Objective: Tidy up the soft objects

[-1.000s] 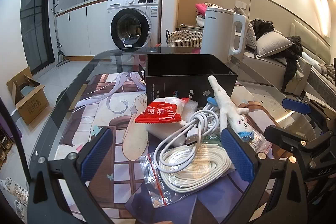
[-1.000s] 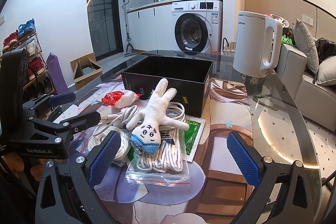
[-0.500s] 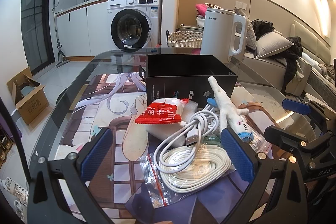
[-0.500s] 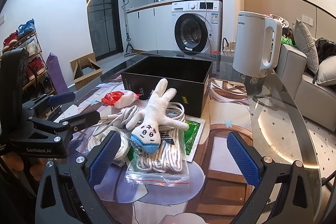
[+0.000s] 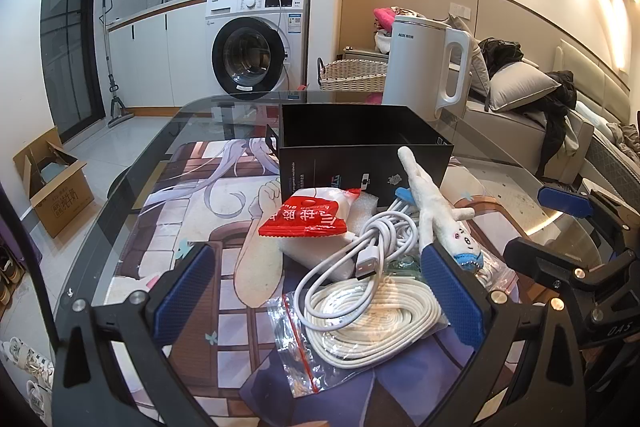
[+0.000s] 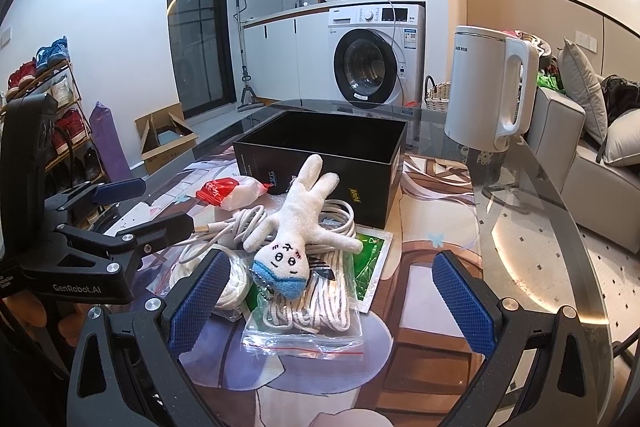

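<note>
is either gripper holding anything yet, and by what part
Nothing is held. The left gripper and the right gripper are both open above the pile; the plush toy lies loose on the cables.

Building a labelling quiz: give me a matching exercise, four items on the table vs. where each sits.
Items:
1 plush toy
2 black box
3 red snack packet
4 white kettle

Places:
A far edge of the table, right of the box
B on top of the cable pile
C behind the pile, open and empty
D left side of the pile

Pairs: 1-B, 2-C, 3-D, 4-A
</note>
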{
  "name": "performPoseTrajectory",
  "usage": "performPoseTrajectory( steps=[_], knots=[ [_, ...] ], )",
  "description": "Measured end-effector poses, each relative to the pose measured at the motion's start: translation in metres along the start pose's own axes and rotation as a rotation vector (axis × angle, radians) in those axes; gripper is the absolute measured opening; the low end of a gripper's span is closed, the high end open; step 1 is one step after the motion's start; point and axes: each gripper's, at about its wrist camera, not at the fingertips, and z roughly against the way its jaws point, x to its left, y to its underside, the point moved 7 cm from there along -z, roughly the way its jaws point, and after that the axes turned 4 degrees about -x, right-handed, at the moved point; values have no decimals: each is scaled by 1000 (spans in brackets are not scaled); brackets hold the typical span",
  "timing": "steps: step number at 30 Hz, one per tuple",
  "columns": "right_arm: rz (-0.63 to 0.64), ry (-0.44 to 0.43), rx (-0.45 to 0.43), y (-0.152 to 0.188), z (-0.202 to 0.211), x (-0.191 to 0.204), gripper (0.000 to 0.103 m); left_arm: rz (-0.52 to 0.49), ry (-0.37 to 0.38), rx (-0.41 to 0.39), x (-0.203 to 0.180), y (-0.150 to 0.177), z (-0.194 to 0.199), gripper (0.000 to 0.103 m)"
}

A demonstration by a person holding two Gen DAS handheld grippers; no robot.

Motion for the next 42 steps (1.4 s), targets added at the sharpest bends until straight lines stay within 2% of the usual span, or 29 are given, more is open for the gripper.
performPoseTrajectory(
  steps=[13,27,34,36,39,42],
  knots=[
    [-21,-2,-20,-4,-1,-2,103,2,-13,-13,7,-8,1,103],
    [-23,-23,6,-6,-10,3,103,-8,-17,-22,14,-12,-4,103],
    [-11,-42,46,-11,-22,6,103,42,42,-7,23,-18,-8,103],
    [-12,-48,55,-13,-26,7,103,25,33,-3,24,-18,-11,103],
    [-20,-68,76,-15,-34,8,97,-21,13,-10,23,-21,-14,103],
    [-21,-85,107,-16,-44,9,87,-47,-6,-11,26,-23,-18,103]
  ],
)
